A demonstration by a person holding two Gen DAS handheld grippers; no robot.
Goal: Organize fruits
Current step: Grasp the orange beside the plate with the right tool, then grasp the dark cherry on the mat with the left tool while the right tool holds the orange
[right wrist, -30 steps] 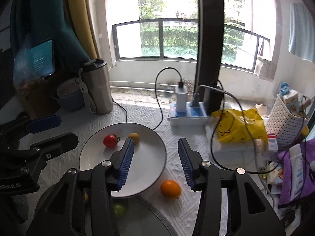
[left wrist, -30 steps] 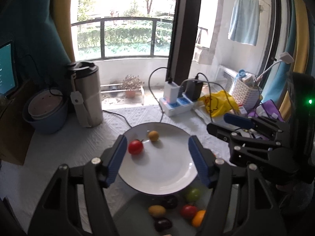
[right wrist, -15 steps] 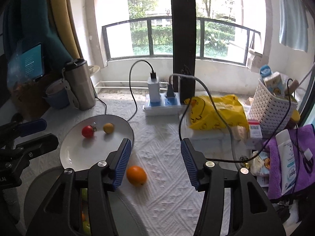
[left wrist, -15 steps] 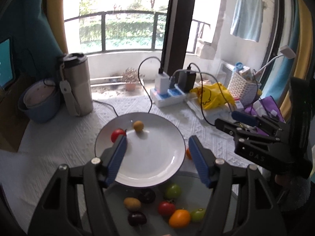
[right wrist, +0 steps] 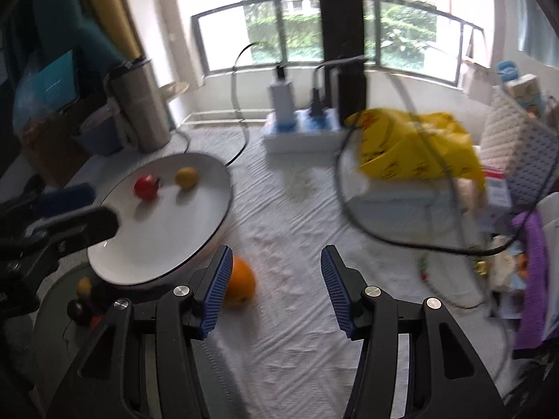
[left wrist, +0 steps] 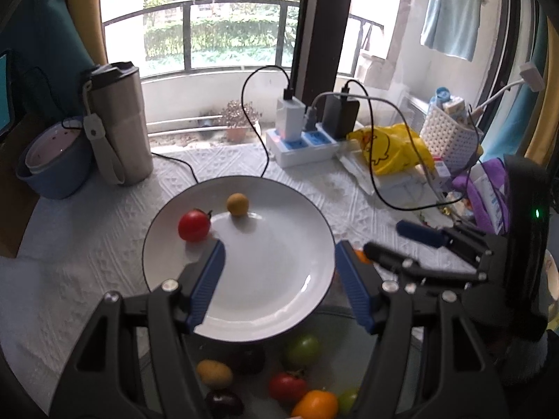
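- Your left claw [left wrist: 279, 272] is spread wide over the white plate [left wrist: 272, 300], gripping nothing.
- Your right claw [right wrist: 274, 289] is spread too, empty, low over the white tablecloth [right wrist: 297, 216].
- An orange [right wrist: 241, 284] lies on the cloth just beside the plate rim, partly behind the right claw's left finger [right wrist: 216, 291].
- On the plate: a red tomato [left wrist: 194, 225] and a small yellow-brown fruit [left wrist: 237, 204], close but apart.
- The remaining fruit sits on the glass tray [left wrist: 328, 328] at the near edge: green tomato [left wrist: 304, 349], red tomato [left wrist: 287, 387], orange one [left wrist: 316, 404], dark plum [left wrist: 223, 403].
- The right view is motion-blurred.
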